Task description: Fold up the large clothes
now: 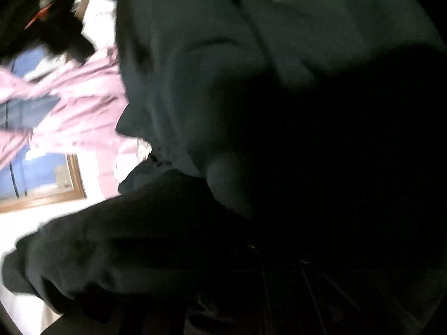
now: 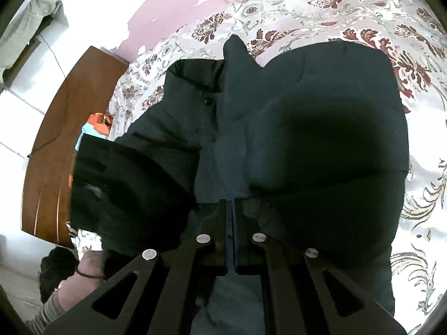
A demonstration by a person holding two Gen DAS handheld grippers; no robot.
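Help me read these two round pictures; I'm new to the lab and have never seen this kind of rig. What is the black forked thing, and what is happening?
No robot here: a person carries a hand-held gripper in each hand, each with a fisheye camera looking along its fingers. In the right wrist view, the black forked thing is the right hand-held gripper, its two fingers nearly closed on a fold of a dark padded jacket. The jacket lies on a floral bedspread next to a wooden bed frame. The left wrist view is blurred and almost filled by the same jacket; pink curtains and a window show behind. The left gripper's own fingers cannot be made out there.
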